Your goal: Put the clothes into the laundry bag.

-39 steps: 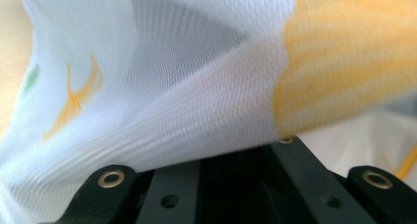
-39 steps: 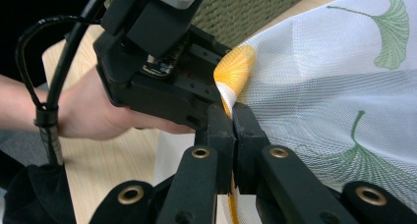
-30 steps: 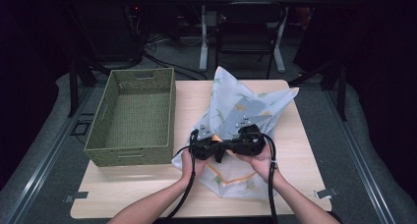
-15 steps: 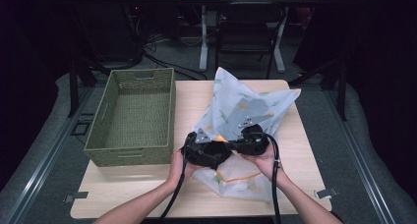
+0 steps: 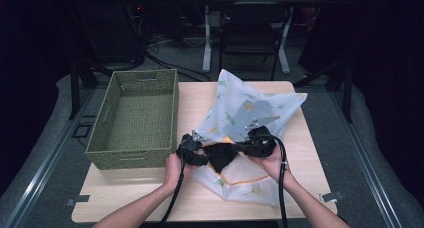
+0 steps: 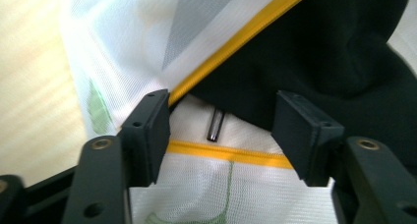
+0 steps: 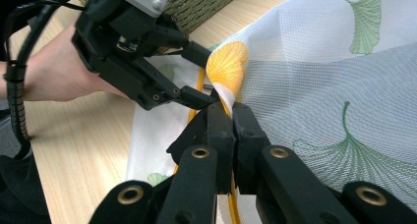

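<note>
My right gripper: pinching the mesh bag
My left gripper: spread wide at the bag's yellow zipper

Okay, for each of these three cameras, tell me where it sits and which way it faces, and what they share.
High view: above the person's side, facing forward and down on the table, the green basket and the mesh bag; both forearms show.
Left gripper view: on the left claw, looking between its open jaws at the orange zipper and a black garment.
Right gripper view: on the right claw, shut on the bag's mesh; the other hand shows.
Shared: the bag shows in all three.
</note>
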Demonstrator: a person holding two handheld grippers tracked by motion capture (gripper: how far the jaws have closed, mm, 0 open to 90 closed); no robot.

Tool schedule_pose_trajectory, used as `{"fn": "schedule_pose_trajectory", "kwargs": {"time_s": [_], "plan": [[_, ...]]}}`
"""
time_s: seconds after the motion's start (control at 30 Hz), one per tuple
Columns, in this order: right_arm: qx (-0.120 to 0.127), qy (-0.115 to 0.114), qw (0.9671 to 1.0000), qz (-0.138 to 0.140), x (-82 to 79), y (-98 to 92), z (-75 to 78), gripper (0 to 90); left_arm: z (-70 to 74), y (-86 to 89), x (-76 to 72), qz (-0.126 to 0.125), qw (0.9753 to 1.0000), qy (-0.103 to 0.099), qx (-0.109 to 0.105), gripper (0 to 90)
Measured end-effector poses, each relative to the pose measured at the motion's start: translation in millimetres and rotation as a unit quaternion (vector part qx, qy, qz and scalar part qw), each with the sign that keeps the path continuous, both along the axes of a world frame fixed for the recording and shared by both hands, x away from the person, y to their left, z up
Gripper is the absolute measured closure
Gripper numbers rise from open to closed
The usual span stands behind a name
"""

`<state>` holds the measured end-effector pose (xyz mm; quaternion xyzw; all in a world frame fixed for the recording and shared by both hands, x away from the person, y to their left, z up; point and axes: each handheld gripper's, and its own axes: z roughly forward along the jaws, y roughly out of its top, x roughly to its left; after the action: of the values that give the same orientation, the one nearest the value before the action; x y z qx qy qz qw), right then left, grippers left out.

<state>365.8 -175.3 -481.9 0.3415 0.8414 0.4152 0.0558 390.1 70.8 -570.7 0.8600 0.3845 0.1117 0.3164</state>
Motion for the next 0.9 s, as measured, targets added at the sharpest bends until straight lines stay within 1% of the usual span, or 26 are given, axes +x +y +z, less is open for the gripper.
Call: {"fn": "schedule_pose_trajectory", "kwargs": {"time_s": [0.03,0.07,0.17,0.2,0.27,0.3,0.33,0.37,0.43,0.5,0.53,0.57,0.6,0.63,0.67,0.73,0.77,0.8,0.83,0.87,0.9], "plan": [[0.000,0.000,1.0000,0.000,-0.2,0.1,0.2,88.5,-2.5,0.3,0.0,-0.003,1.0000,0.003,-0.002,41.9],[-0.001,-0.002,1.0000,0.001,-0.3,-0.1,0.5,88.5,-2.4,0.2,-0.2,-0.008,1.0000,0.000,0.003,42.3],[-0.003,-0.002,1.0000,0.003,-1.1,-1.3,2.0,88.5,-1.8,0.4,-1.2,-0.013,0.9999,0.002,0.003,43.5],[-0.004,-0.002,1.0000,0.003,-1.4,-1.6,2.3,88.5,-1.8,0.6,-2.3,-0.016,0.9999,0.005,0.001,43.5],[-0.004,-0.006,1.0000,0.001,-2.1,-2.9,3.2,88.5,-2.1,-1.8,-6.0,-0.018,0.9998,0.005,-0.001,43.5],[-0.005,-0.004,1.0000,0.001,-2.5,-3.5,3.9,88.5,-2.2,-3.3,-9.3,-0.018,0.9998,0.006,-0.004,43.4],[-0.006,-0.007,1.0000,-0.001,-2.9,-4.4,4.5,88.5,-2.1,-5.2,-12.6,-0.022,0.9997,0.010,-0.009,43.2],[-0.006,-0.006,1.0000,-0.002,-3.2,-5.1,5.0,88.5,-1.5,-7.0,-14.7,-0.032,0.9993,0.015,-0.010,43.3],[-0.008,-0.009,0.9999,-0.004,-3.5,-6.6,5.7,88.5,-0.8,-12.9,-21.2,-0.046,0.9987,0.020,-0.010,42.8],[-0.010,-0.011,0.9999,-0.005,-2.9,-8.9,5.7,88.5,0.2,-16.2,-24.1,-0.070,0.9972,0.023,-0.008,42.3],[-0.010,-0.011,0.9999,-0.008,-2.2,-10.3,5.0,88.5,1.6,-15.2,-24.5,-0.067,0.9974,0.023,-0.011,42.0],[-0.010,-0.006,0.9999,-0.011,-2.2,-10.5,4.4,88.5,4.2,-13.5,-24.1,-0.063,0.9978,0.016,-0.010,40.5],[-0.011,-0.007,0.9999,-0.010,-1.9,-10.7,3.8,88.5,8.1,-11.7,-23.5,-0.062,0.9980,0.009,-0.006,38.8],[-0.011,-0.008,0.9999,-0.009,-1.9,-10.4,3.5,88.5,11.5,-9.6,-22.5,-0.057,0.9983,0.004,-0.007,39.3],[-0.011,-0.008,0.9999,-0.008,-2.3,-9.8,3.7,88.5,17.3,-4.9,-20.3,-0.045,0.9989,-0.003,-0.009,39.3],[-0.013,-0.009,0.9999,-0.006,-2.8,-8.1,3.9,88.5,24.1,2.9,-16.3,-0.027,0.9996,-0.008,-0.008,40.6],[-0.014,-0.009,0.9999,-0.005,-2.8,-7.5,3.7,88.5,25.8,6.4,-15.3,-0.020,0.9998,-0.007,-0.004,41.2],[-0.014,-0.010,0.9998,-0.004,-2.7,-6.9,3.4,88.5,26.7,9.6,-14.8,-0.017,0.9998,-0.004,0.008,43.5],[-0.015,-0.009,0.9998,-0.002,-2.7,-6.1,3.1,88.5,26.8,11.8,-15.0,-0.018,0.9998,-0.001,0.013,44.0],[-0.015,-0.009,0.9998,-0.002,-3.0,-5.7,2.8,88.4,26.0,15.5,-15.9,-0.020,0.9996,0.005,0.018,45.3],[-0.016,-0.010,0.9998,0.000,-3.3,-5.2,2.6,88.5,24.4,16.2,-18.0,-0.022,0.9993,0.006,0.031,47.6]]}}
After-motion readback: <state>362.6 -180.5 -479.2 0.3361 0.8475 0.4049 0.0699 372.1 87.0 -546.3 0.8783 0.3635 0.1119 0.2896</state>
